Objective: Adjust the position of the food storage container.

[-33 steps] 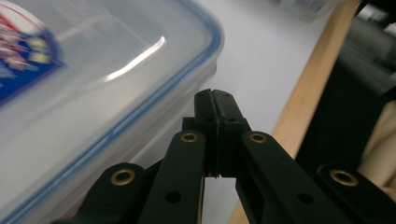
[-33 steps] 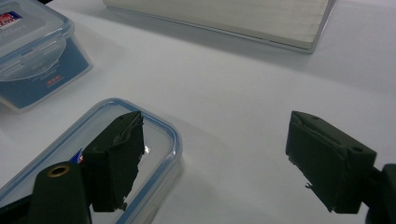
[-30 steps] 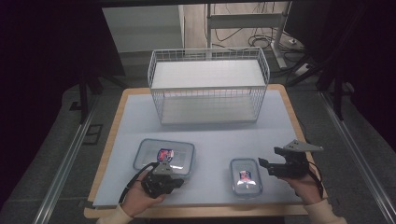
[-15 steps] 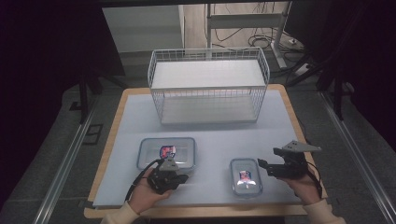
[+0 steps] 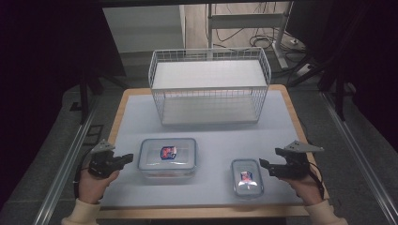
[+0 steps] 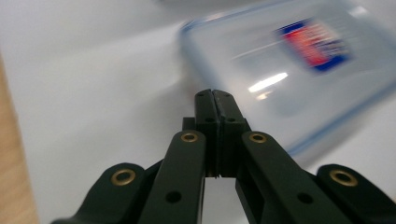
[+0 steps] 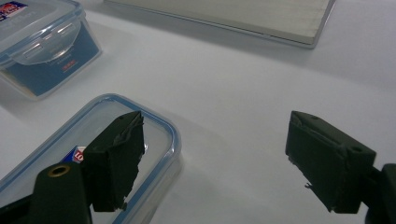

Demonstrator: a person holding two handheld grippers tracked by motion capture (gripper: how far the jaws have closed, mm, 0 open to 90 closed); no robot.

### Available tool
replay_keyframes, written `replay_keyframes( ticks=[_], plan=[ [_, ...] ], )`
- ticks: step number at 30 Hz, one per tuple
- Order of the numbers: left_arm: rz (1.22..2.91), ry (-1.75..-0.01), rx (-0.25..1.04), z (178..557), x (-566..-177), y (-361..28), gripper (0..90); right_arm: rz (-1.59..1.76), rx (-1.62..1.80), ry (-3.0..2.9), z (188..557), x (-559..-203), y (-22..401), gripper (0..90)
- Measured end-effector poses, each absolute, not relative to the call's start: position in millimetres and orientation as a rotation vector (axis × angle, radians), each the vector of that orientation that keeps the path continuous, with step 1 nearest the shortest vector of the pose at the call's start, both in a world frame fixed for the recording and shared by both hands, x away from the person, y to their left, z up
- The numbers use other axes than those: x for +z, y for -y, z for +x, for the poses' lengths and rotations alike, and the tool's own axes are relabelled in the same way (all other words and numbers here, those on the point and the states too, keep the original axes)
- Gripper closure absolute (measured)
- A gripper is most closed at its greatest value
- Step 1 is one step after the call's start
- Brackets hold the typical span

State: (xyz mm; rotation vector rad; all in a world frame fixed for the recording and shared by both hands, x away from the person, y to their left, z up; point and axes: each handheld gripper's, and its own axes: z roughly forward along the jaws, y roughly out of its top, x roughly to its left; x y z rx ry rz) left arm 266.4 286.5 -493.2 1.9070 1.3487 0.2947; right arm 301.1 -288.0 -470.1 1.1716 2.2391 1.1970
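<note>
Left gripper (image 5: 123, 159) has slid left off the large container (image 5: 167, 157).

1. The high view looks forward and down from above the person's side, far enough back to take in the whole table (image 5: 211, 126), the basket (image 5: 210, 86) at its far end and both hands at the bottom edge.
2. The left gripper (image 6: 215, 95) view sits low over the table, very near, and looks along its closed jaws at a corner of the large box (image 6: 299, 70); the picture is blurred.
3. The right gripper (image 7: 215, 154) view looks down between its wide-apart jaws at the small box (image 7: 70, 158), close up.
4. The right gripper view and the high view share both boxes; all three views share the large box.
</note>
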Motion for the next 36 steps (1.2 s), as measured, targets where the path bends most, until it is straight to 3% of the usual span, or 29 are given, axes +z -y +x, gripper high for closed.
replay_keyframes(
  ticks=[6, 36],
  plan=[
    [1.946, -1.363, 0.161, 278.7, -518.7, -278.1, 89.9, 1.183, 1.195, -2.232, 301.7, -469.3, 288.9, 19.8],
    [1.994, -1.284, 0.122, 307.5, -513.8, -195.2, 89.8, 1.224, 1.232, -2.249, 305.3, -467.9, 282.0, 19.1]
  ],
)
